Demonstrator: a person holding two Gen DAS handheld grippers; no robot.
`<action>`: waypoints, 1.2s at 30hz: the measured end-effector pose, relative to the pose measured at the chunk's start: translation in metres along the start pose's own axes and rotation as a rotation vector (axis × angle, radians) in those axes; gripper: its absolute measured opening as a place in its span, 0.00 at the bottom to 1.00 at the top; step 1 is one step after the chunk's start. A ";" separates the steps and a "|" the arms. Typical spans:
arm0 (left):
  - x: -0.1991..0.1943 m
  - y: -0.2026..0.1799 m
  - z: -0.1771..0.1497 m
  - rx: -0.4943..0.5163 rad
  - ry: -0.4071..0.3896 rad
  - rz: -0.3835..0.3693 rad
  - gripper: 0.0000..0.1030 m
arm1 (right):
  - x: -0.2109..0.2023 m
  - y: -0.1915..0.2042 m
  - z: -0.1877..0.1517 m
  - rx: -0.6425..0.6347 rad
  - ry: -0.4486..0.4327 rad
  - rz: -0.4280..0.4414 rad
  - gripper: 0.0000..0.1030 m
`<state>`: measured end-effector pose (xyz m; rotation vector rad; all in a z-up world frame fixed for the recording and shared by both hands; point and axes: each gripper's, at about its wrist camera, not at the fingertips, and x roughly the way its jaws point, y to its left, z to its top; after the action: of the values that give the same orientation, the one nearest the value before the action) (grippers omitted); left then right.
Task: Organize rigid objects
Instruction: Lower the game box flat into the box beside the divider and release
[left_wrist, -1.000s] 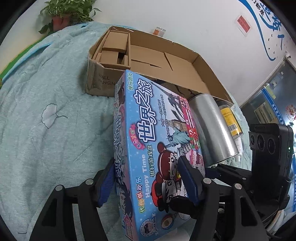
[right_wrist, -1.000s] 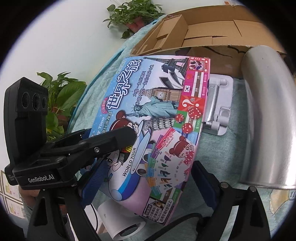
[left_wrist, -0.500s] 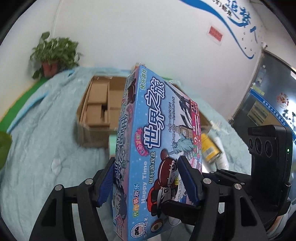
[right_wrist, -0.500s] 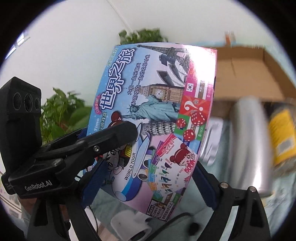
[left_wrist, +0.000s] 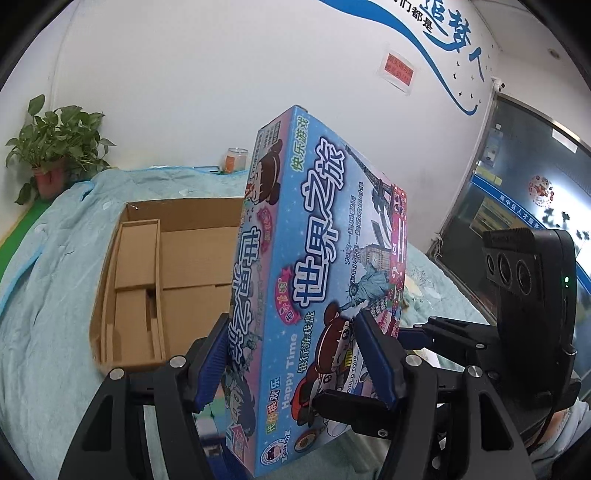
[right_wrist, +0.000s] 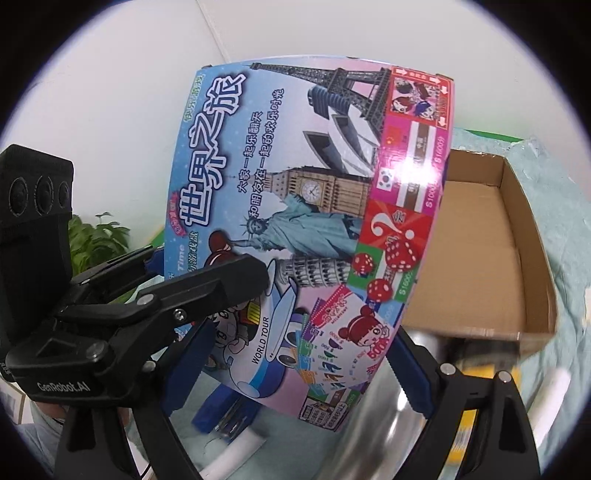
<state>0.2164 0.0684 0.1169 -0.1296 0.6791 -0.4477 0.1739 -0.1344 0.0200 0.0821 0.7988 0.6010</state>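
The blue quilt (left_wrist: 48, 295) covers the whole work surface, and on it sits the open carton (left_wrist: 177, 258), to the far left in the left view and far right in the right view, bare inside but for its folded flaps. In the air on its near side I have the game box (left_wrist: 314, 266), tilted up on end and held from both sides. It looks to me like thin glossy card: light, stiff along the edges but easy to dent on the broad faces, and slick under rubber. My left gripper (left_wrist: 295, 362) is clamped across its thin depth near the low end; my right gripper (right_wrist: 299, 362) spans its width, jaws wide and pressing both long edges. I judge those edge holds safest. Below lie a steel can (right_wrist: 391, 424) and a white tube (right_wrist: 236, 454).
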 end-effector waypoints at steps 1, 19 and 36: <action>0.007 0.003 0.005 -0.007 0.003 -0.001 0.62 | 0.005 -0.003 0.006 0.001 0.006 -0.002 0.89; 0.147 0.103 0.022 -0.179 0.170 -0.004 0.60 | 0.117 -0.049 0.056 -0.040 0.278 -0.015 0.87; 0.131 0.093 0.015 0.013 0.101 0.259 0.55 | 0.158 -0.057 0.039 0.028 0.401 -0.001 0.53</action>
<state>0.3489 0.0937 0.0286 -0.0063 0.7804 -0.2109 0.3136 -0.0915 -0.0713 -0.0144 1.1953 0.6140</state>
